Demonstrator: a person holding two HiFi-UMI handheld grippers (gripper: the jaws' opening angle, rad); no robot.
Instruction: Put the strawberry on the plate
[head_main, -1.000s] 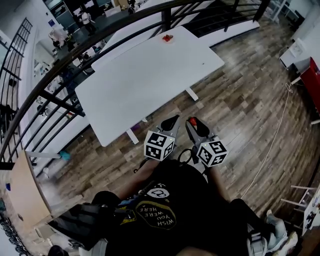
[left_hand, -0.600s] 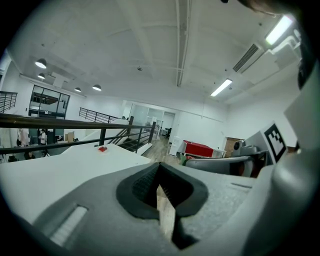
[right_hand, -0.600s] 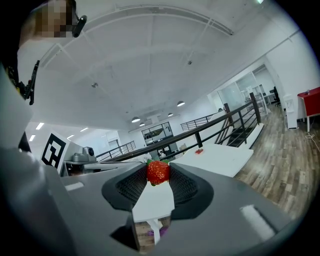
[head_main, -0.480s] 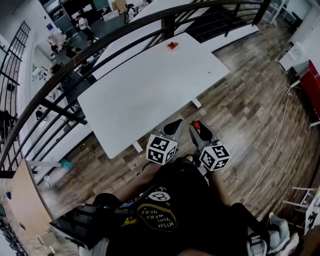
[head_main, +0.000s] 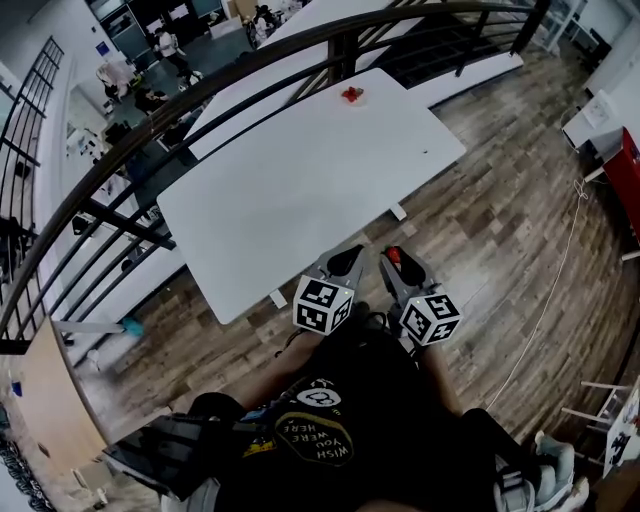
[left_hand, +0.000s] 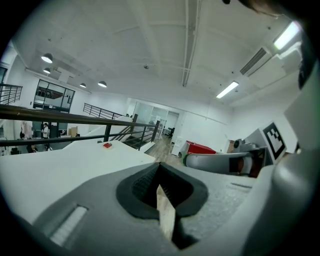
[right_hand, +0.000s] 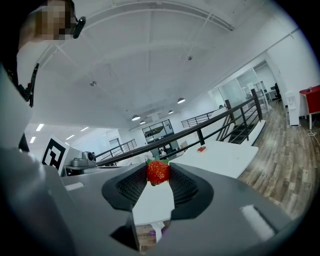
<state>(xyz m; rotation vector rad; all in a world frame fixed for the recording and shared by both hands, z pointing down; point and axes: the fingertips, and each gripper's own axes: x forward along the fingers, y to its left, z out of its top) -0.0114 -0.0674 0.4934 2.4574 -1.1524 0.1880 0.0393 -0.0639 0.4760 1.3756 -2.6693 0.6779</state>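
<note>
Our right claw (right_hand: 158, 176) grips the strawberry (right_hand: 158, 171); our left claw (left_hand: 160, 174) is closed, empty. Both hang short of the table's (head_main: 300, 190) near edge; plate (head_main: 352, 97) far across.

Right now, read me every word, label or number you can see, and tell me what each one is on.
"WISH YOU WERE HERE": printed on the person's black shirt, upside down in the head view.
Left cube and right cube: square patterns only, no words.
Nothing else is legible.

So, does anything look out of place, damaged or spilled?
Nothing stands out. The strawberry sits whole between the right hand-held gripper's jaws; a small red item lies at the far end of the table, too small to identify.
</note>
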